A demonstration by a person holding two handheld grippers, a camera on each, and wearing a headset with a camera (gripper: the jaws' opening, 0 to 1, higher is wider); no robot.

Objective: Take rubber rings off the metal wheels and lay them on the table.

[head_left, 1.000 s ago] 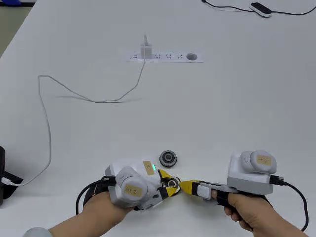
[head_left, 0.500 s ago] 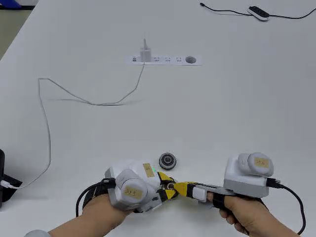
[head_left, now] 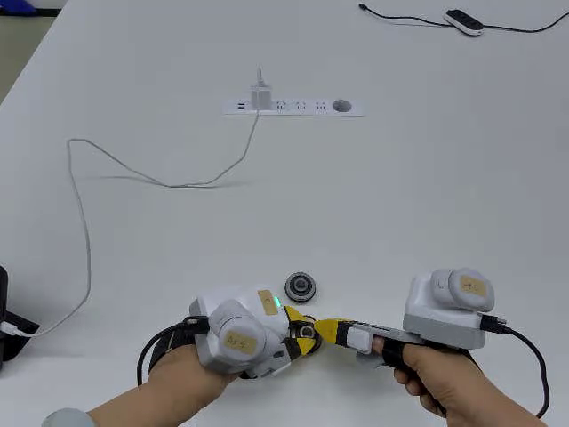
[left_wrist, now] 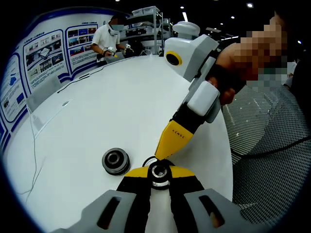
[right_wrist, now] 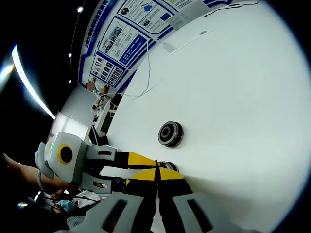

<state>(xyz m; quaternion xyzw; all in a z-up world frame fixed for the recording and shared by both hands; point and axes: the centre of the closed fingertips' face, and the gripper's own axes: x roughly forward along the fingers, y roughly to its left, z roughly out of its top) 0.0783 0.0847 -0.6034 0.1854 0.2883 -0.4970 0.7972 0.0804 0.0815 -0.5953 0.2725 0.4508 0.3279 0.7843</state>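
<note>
My left gripper (left_wrist: 159,170) is shut on a small metal wheel (left_wrist: 159,173), held just above the table near its front edge; the same wheel (head_left: 307,333) shows in the head view. A thin black rubber ring (left_wrist: 147,159) stands slightly off the wheel's rim. My right gripper (left_wrist: 158,154) comes in from the right, and its yellow jaws pinch together on that ring. In the right gripper view its jaws (right_wrist: 156,171) meet at the held wheel (right_wrist: 168,167). A second wheel (head_left: 300,286), still wearing its black ring, lies flat just beyond the grippers.
A white power strip (head_left: 289,107) with a plugged charger lies far back, and its grey cable (head_left: 84,222) trails left toward a black object (head_left: 7,320) at the table's left edge. A black remote and cord (head_left: 467,20) lie at the far right.
My right gripper has slid left until its jaw tips reached the wheel held in my left gripper. The left gripper and the loose wheel have stayed put.
</note>
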